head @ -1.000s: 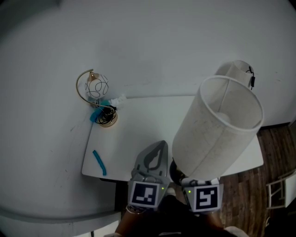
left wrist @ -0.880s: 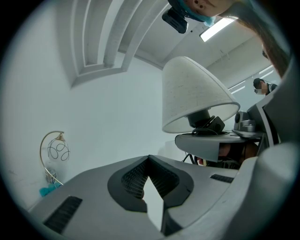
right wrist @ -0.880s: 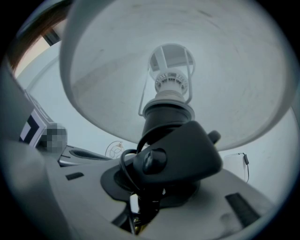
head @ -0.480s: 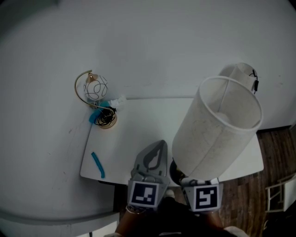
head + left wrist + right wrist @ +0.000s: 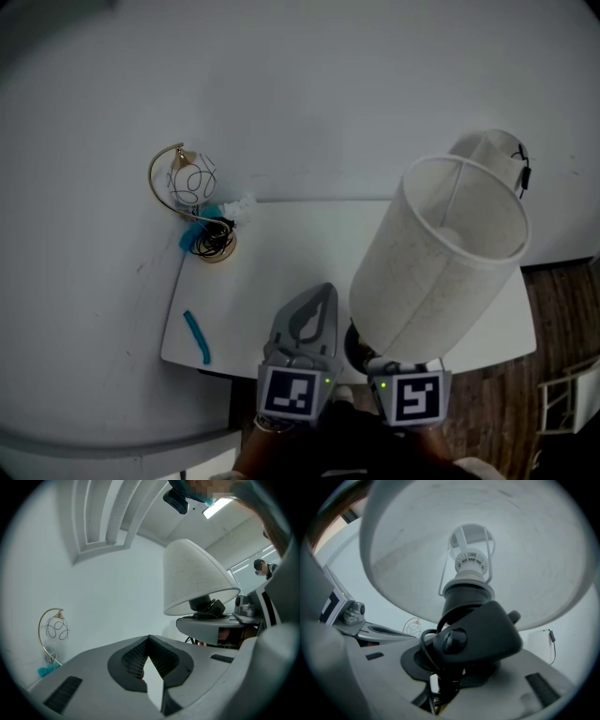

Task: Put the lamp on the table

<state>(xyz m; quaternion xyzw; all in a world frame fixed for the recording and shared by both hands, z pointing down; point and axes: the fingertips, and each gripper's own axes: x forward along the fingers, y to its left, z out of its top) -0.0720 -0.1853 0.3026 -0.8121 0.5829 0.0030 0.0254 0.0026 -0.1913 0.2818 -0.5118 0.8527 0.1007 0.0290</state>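
Observation:
The lamp (image 5: 441, 258) has a tall white drum shade and a black socket and neck (image 5: 473, 634). It hangs tilted over the right half of the white table (image 5: 281, 272), above its front edge. My right gripper (image 5: 370, 361) is shut on the lamp's black neck just under the shade, with a black cord looping beside it. The shade hides the fingertips in the head view. My left gripper (image 5: 319, 295) is to the lamp's left, shut and empty. In the left gripper view, the lamp (image 5: 197, 578) shows at the right.
A small gold arc lamp with a wire globe (image 5: 192, 187) stands at the table's back left corner. A blue strip (image 5: 197, 336) lies near the front left corner. Another white shade (image 5: 492, 150) stands at the back right. Wooden floor (image 5: 562, 309) lies right of the table.
The view has slid a little, so the table and the small gold lamp sit slightly lower and further left. Both grippers and the held lamp keep their places.

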